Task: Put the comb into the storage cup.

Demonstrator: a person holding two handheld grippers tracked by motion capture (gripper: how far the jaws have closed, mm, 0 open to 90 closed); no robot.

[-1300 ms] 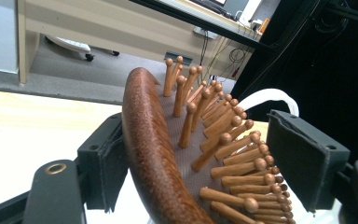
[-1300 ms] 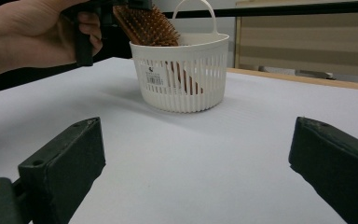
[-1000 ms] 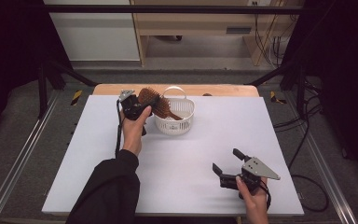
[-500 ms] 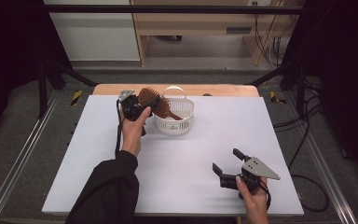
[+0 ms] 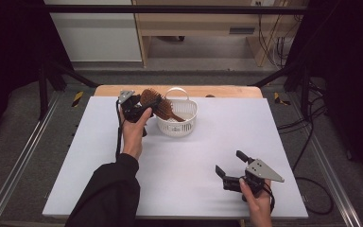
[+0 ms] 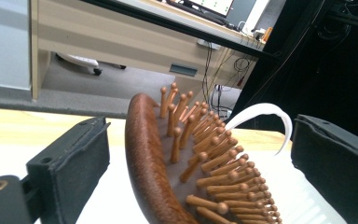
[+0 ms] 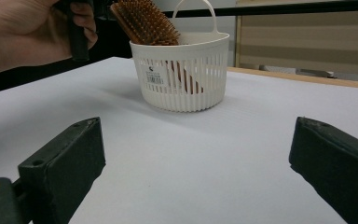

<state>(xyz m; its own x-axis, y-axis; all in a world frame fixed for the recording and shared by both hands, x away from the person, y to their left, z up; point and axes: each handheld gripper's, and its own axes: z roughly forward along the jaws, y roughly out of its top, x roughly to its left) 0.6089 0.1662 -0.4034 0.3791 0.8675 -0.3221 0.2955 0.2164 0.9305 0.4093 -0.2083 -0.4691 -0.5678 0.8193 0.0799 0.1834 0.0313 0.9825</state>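
A brown wooden hairbrush (image 5: 153, 100) leans in a small white slotted basket (image 5: 184, 124), handle down and bristled head sticking out over the left rim. My left gripper (image 5: 141, 107) is held at that head, open. In the left gripper view the brush head (image 6: 151, 163) stands between the two spread jaws, touching neither, with the basket's handle (image 6: 266, 112) arching behind it. My right gripper (image 5: 228, 161) rests open near the table's front right with nothing between its jaws. The right gripper view faces the basket (image 7: 186, 79) and brush (image 7: 144, 21) across bare table.
The white table top (image 5: 194, 161) ends at a wooden strip along the far edge (image 5: 227, 91). Metal frame rails (image 5: 23, 156) run down both sides. A desk and cables stand beyond the table.
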